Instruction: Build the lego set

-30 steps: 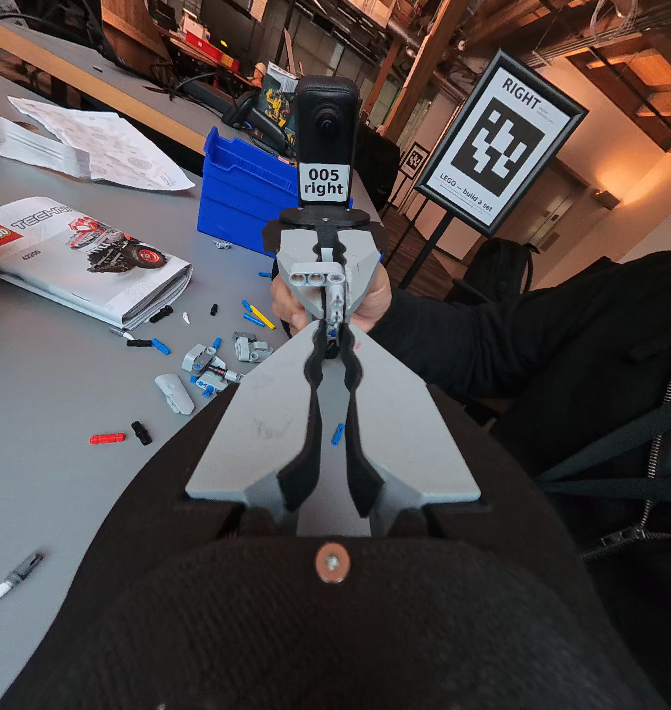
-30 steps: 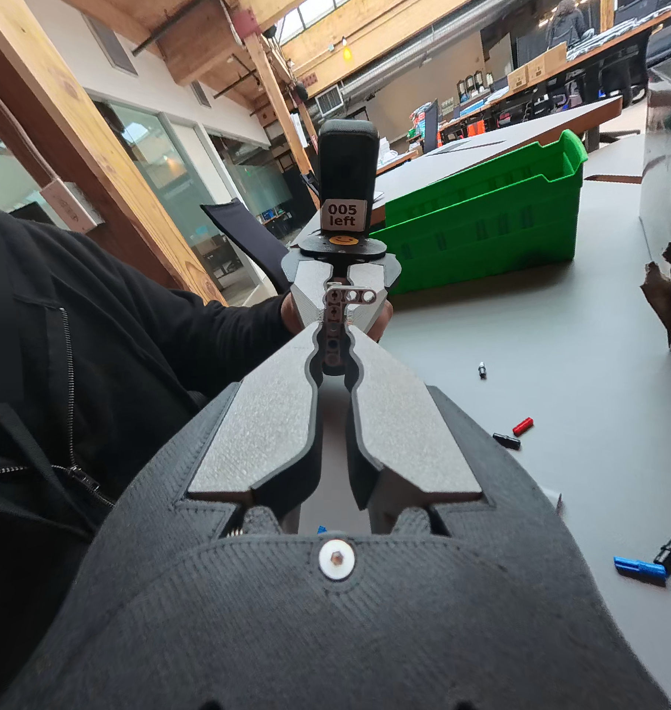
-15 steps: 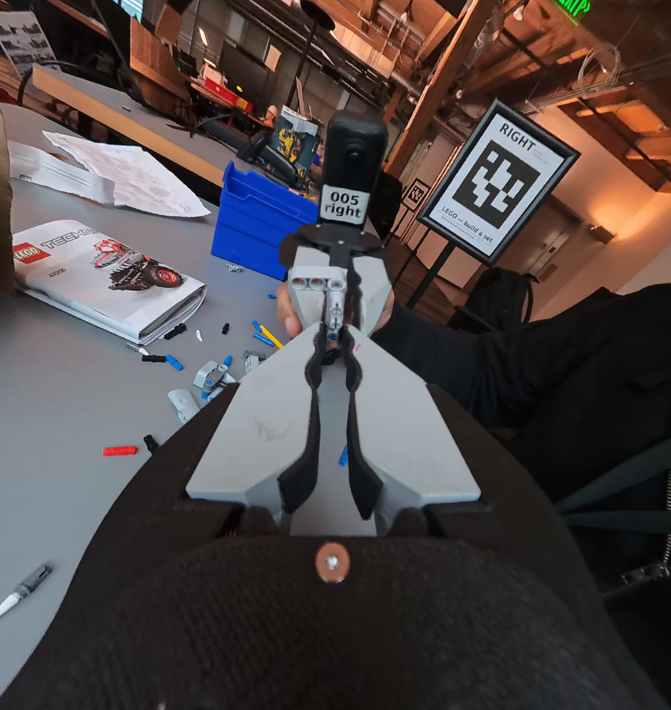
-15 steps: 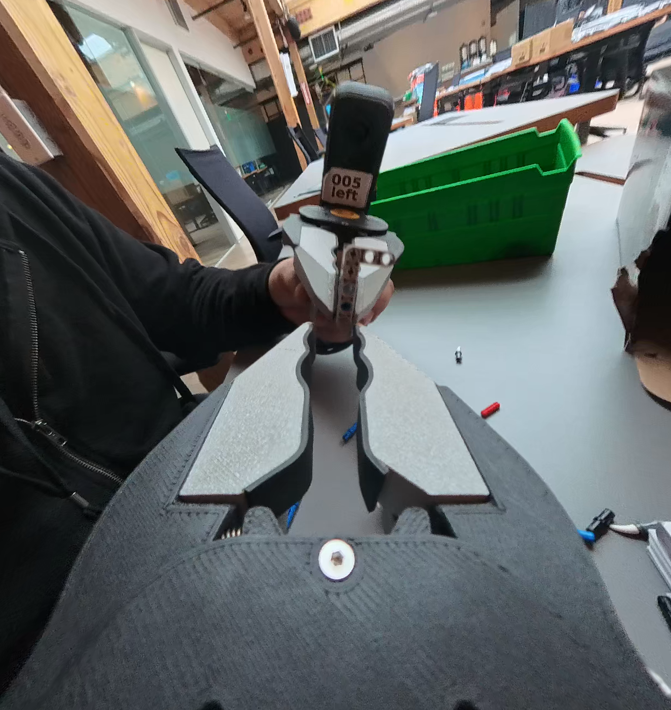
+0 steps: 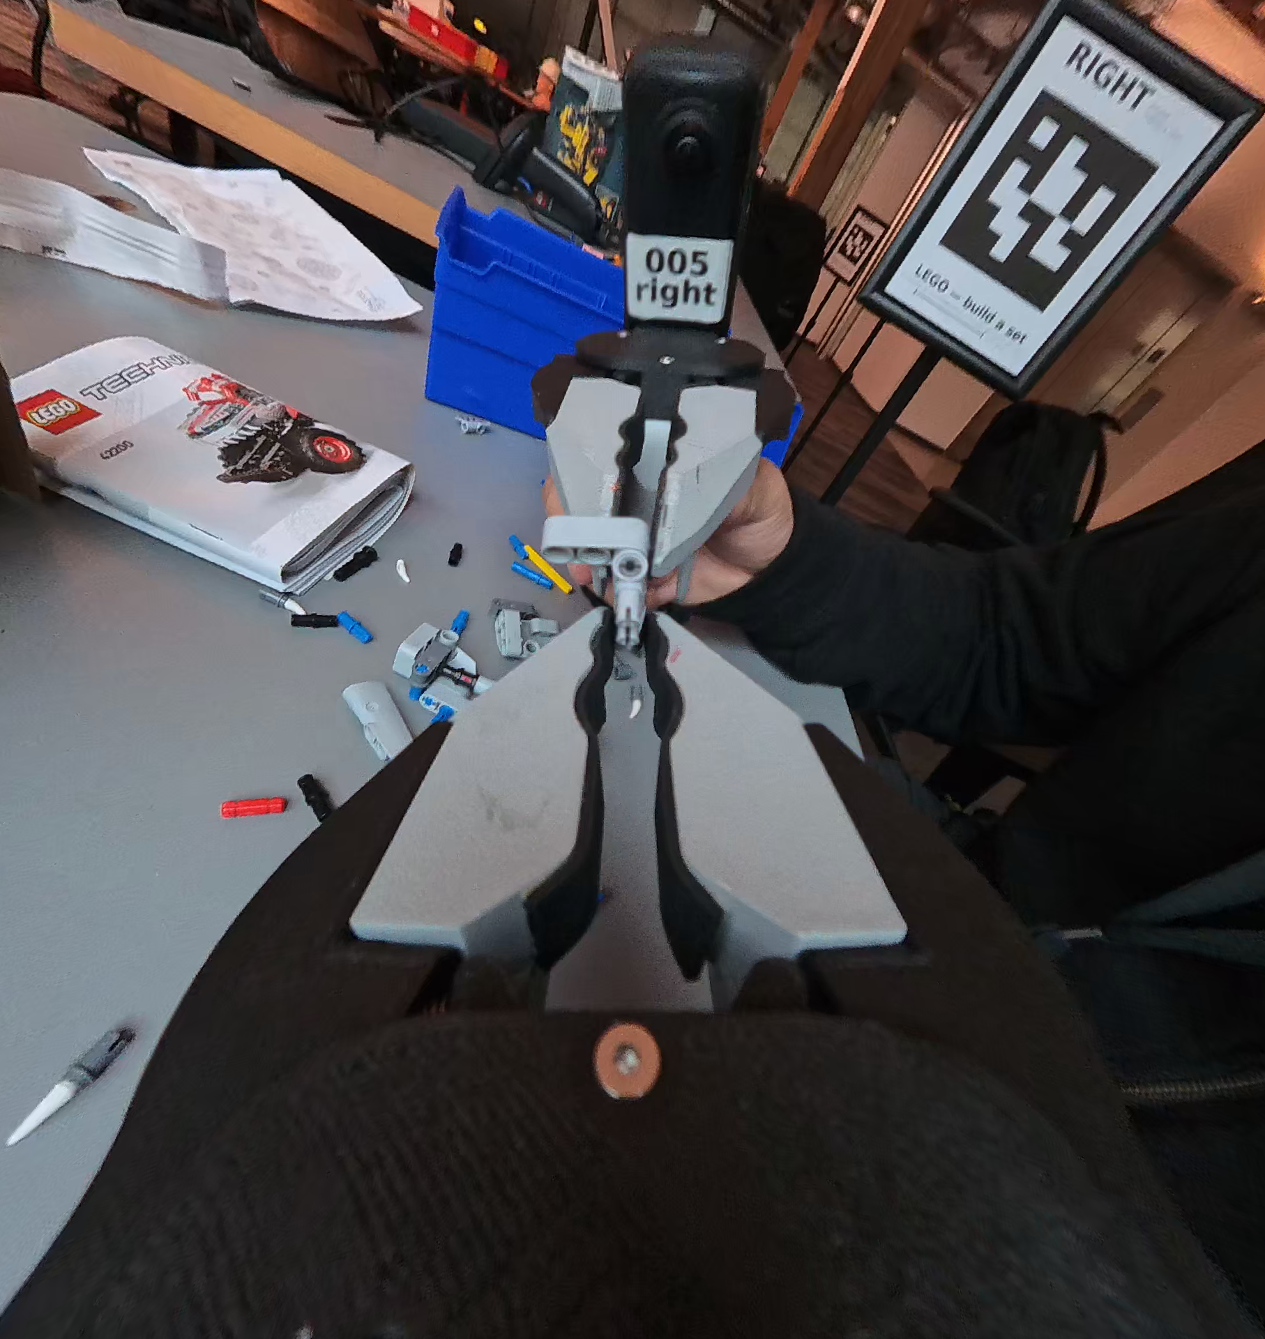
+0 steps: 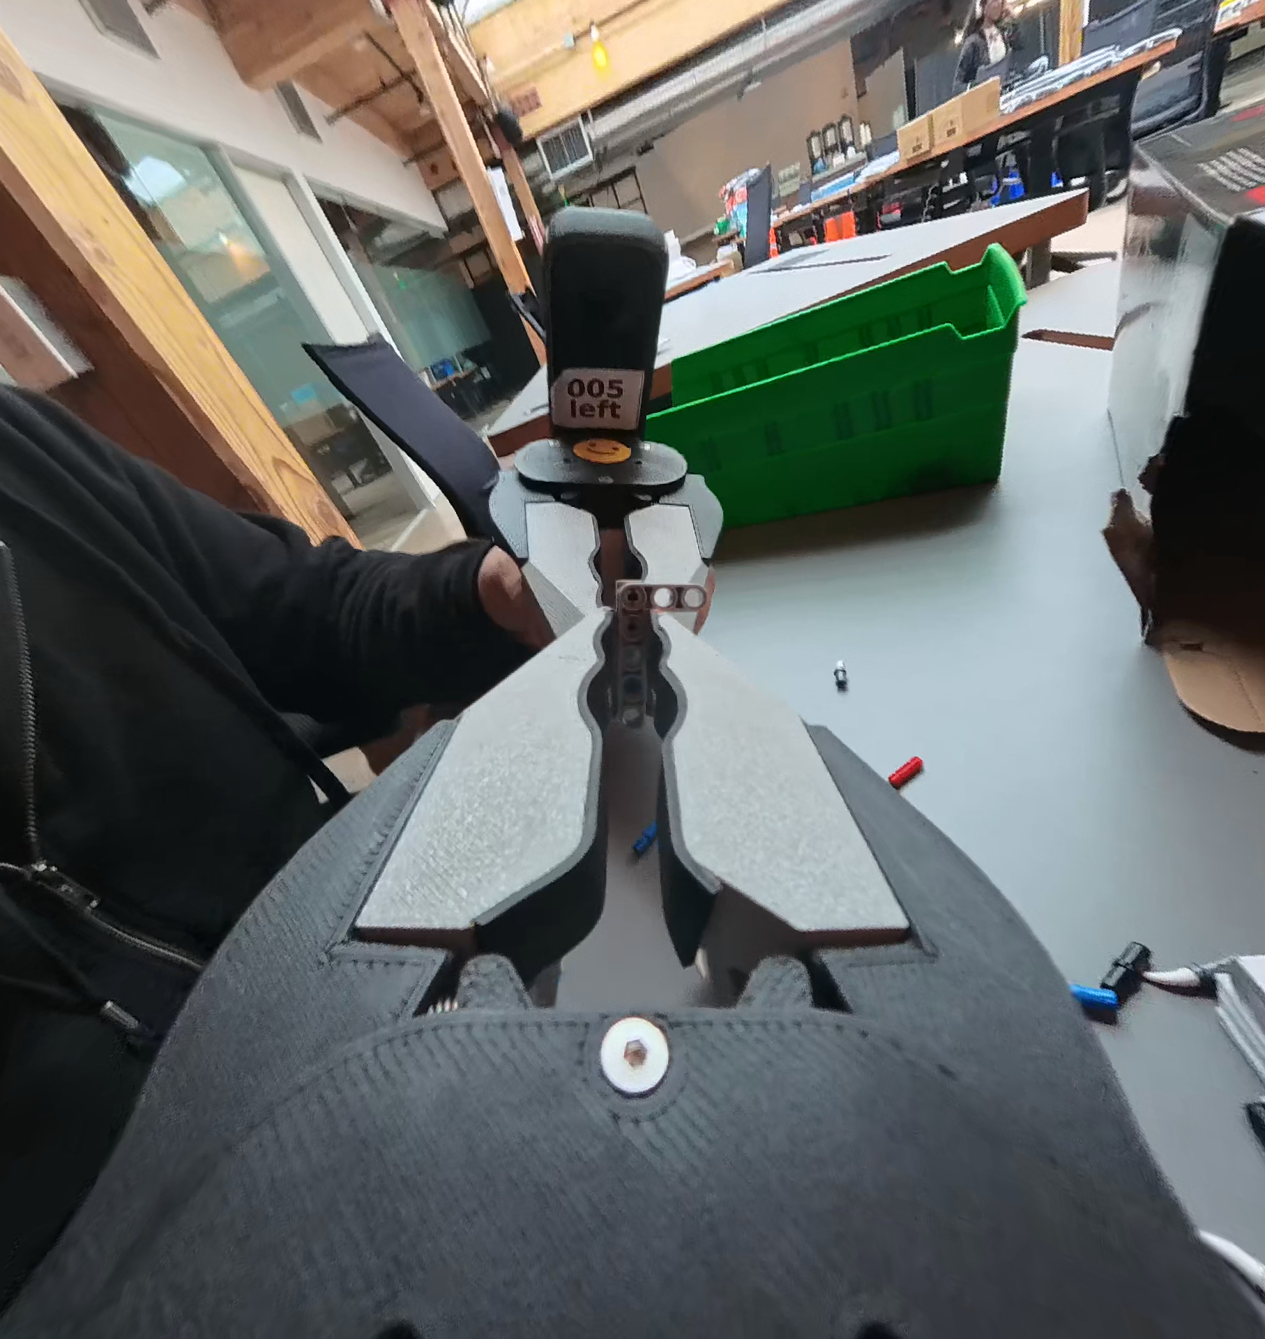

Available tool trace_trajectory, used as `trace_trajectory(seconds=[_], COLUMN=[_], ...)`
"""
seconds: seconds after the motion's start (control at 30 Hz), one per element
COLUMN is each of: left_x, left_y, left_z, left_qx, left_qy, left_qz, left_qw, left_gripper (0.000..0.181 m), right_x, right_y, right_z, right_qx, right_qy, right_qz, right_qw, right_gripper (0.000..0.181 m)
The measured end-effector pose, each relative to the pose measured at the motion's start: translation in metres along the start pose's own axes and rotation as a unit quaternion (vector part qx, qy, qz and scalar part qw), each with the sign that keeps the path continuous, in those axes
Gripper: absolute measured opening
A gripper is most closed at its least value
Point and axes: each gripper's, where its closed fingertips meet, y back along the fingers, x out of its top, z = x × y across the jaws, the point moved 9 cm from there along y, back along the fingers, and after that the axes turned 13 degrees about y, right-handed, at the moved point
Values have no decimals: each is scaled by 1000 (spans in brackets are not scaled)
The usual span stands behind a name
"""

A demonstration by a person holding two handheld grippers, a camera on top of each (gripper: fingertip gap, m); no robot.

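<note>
A grey L-shaped lego beam (image 5: 592, 545) stands upright between my two grippers, which face each other tip to tip above the grey table (image 5: 108, 724). Its short arm is on top and its long arm points down. My left gripper (image 5: 626, 629) is shut on the lower part of the beam. My right gripper (image 6: 629, 622) is also shut on the beam (image 6: 631, 652), which shows between its fingers. The right gripper also shows in the left wrist view (image 5: 640, 540), and the left gripper shows behind the beam in the right wrist view (image 6: 614, 590).
An instruction booklet (image 5: 202, 464), a blue bin (image 5: 514, 319), small grey sub-assemblies (image 5: 437, 656) and loose pins, including a red one (image 5: 253, 806), lie on the table. A green bin (image 6: 847, 420) and a torn cardboard box (image 6: 1224, 471) stand farther off. A sign stand (image 5: 1050, 188) is beside the table. Left and right tips are no more than a few centimetres apart.
Half a second ago the right gripper was open and drawn back from the beam. Now it has closed on it again. The left gripper kept hold throughout.
</note>
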Motion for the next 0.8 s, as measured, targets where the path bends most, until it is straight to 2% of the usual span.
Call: trace_trajectory(seconds=[0.03, 0.1, 0.23, 0.4, 0.47, 0.8], left_x=[0, 4, 12, 13, 10, 10], left_y=[1, 7, 19, 21, 19, 17], left_z=[0, -1, -3, -1, 1, 6], left_qx=[1, -11, -16, -17, -22, -33], left_qy=[-2, 5, 17, 8, 3, 7], left_qz=[-5, 2, 33, 30, 16, 16], left_qw=[1000, 1000, 999, 999, 1000, 999], left_gripper=[6, 18, 25, 19, 5, 6], right_x=[0, 2, 1, -4, -5, -12], right_y=[2, 7, 9, 0, -1, -1], right_z=[0, 3, 4, 1, 2, 9], right_qx=[-2, -2, 2, 19, 25, 101], right_qy=[3, -8, -11, -16, -25, -141], right_qz=[-2, 13, 5, -14, -7, 55], right_qw=[1000, 1000, 1000, 1000, 999, 983], right_gripper=[4, 4, 4, 4, 4, 4])
